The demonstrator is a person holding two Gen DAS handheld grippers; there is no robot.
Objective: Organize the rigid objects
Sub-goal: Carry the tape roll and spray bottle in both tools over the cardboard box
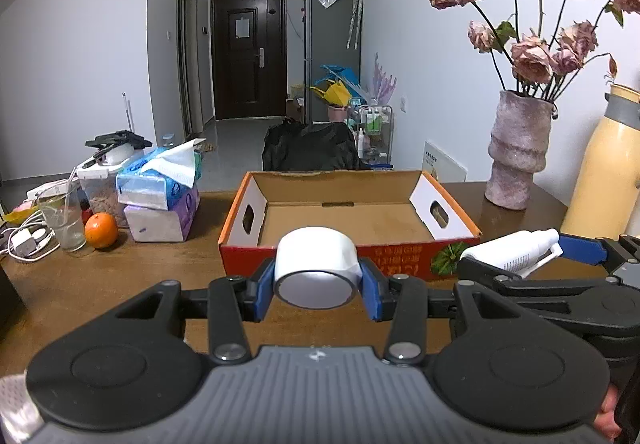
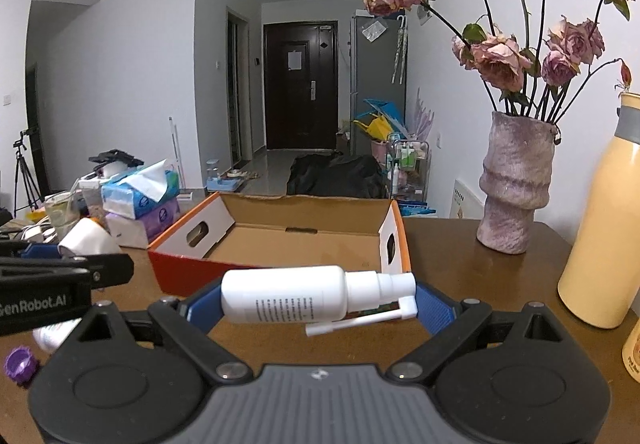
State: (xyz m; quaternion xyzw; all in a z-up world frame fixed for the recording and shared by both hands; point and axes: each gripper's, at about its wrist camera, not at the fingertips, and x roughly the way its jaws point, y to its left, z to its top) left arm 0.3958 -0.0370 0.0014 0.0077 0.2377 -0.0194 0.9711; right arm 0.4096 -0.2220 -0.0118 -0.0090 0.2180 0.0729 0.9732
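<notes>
A big brown table fills the near part of the room. On it, in the middle, sits an open cardboard box with orange edges and a red front, and nothing can be seen inside it. To the far right stands a tall yellow bottle, and left of that a bumpy pink vase holds dried roses. On the far left lie 2 tissue packs, 1 on top of the other, with a glass cup and an orange near them.

The left gripper is closed on a white tape roll. Its 2 blue fingers press the roll from both sides, just in front of the box.

The right gripper is open wide and holds a white spray bottle. The bottle lies sideways between the blue fingers, its nozzle to the right, also in front of the box.

A small purple cap lies on the table at the near left.
</notes>
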